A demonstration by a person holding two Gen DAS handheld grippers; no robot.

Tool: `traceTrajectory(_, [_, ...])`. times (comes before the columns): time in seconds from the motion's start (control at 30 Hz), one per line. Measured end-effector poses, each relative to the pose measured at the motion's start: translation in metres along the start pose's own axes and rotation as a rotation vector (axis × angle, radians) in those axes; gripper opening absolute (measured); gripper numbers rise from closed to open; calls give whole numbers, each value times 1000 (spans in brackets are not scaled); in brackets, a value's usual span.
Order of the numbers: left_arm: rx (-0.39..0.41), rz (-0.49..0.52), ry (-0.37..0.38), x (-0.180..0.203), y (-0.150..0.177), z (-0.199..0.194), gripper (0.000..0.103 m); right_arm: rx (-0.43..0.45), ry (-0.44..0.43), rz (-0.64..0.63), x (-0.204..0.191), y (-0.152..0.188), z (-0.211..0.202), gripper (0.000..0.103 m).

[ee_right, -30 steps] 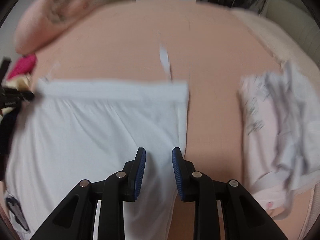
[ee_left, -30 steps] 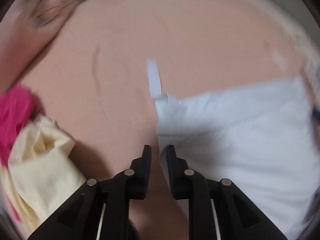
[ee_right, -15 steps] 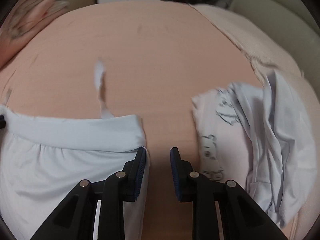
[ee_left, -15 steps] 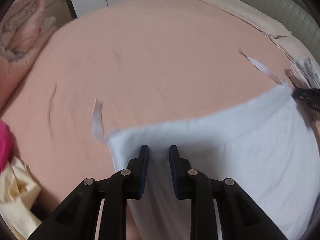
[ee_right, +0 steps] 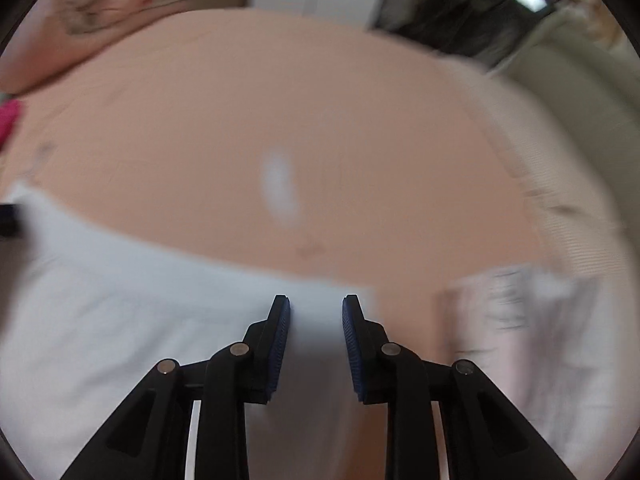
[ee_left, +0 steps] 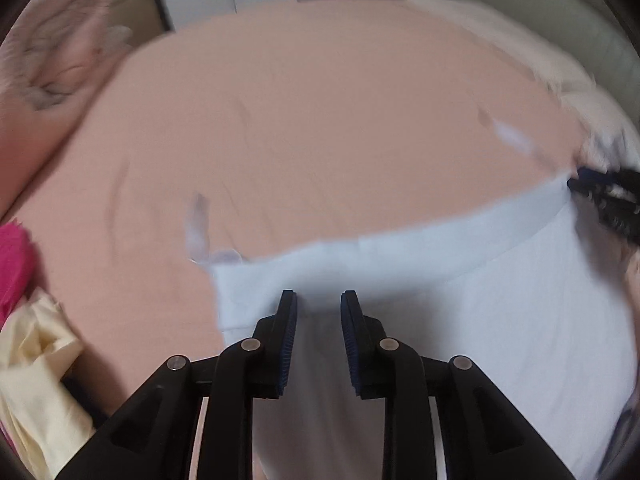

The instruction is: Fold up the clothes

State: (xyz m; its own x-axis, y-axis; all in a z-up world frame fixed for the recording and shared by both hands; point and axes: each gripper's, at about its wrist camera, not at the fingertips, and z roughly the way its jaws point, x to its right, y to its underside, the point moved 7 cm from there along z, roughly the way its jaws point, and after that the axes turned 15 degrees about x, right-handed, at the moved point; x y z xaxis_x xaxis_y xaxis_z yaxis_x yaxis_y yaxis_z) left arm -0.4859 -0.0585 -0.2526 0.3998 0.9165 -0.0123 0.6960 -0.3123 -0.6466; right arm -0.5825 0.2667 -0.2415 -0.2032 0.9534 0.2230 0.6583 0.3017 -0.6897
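Right, the left gripper [ee_left: 316, 306] sits over the near left corner of the pale blue garment [ee_left: 460, 312], its jaws easing apart with the waistband edge between them; the pads look clear of the cloth, so that corner may be about to drop. Over to the right gripper [ee_right: 316, 310]: a narrow gap, the cloth's right corner lying between the blue pads, though the blur hides whether they actually pinch it (I cannot tell).

The garment itself lies spread on the peach bed sheet [ee_left: 320, 120], waistband stretched between the two grippers, a thin tie [ee_left: 196, 224] trailing off the left corner.

Here's the risk: if one corner lets go before the other, the band skews and the fold lands crooked. The loose tie could tuck under and bunch the edge. To the right, the printed white clothes [ee_right: 532, 340] lie near, and a drifting corner could drag onto them; on the left, the yellow cloth [ee_left: 36, 364] crowds that side.
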Motion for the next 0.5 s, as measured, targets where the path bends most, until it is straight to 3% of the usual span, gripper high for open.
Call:
traceTrajectory(0.03, [2, 16, 29, 8, 5, -12, 26, 10, 36, -1, 7, -3, -6, 25])
traceTrajectory(0.1, [7, 49, 88, 23, 16, -36, 49, -26, -87, 41, -10, -7, -21, 27])
traceTrajectory(0.13, [1, 80, 110, 30, 22, -46, 54, -49, -150, 44, -14, 2, -37, 28])
traceTrajectory(0.27, [-96, 256, 89, 46, 68, -48, 58, -106, -350, -98, -47, 53, -94, 28])
traceTrajectory(0.3, [-126, 290, 75, 47, 82, -47, 63, -125, -318, -168, -46, 73, -93, 28])
traceTrajectory(0.37, [-101, 280, 52, 36, 91, -60, 64, -173, -234, -278, -41, 108, -86, 28])
traceTrajectory(0.43, [-133, 239, -17, 18, 94, -74, 64, -158, -232, -183, -23, 110, -97, 29])
traceTrajectory(0.5, [-68, 198, 8, 22, 89, -96, 63, -142, -230, -88, -6, 111, -109, 29])
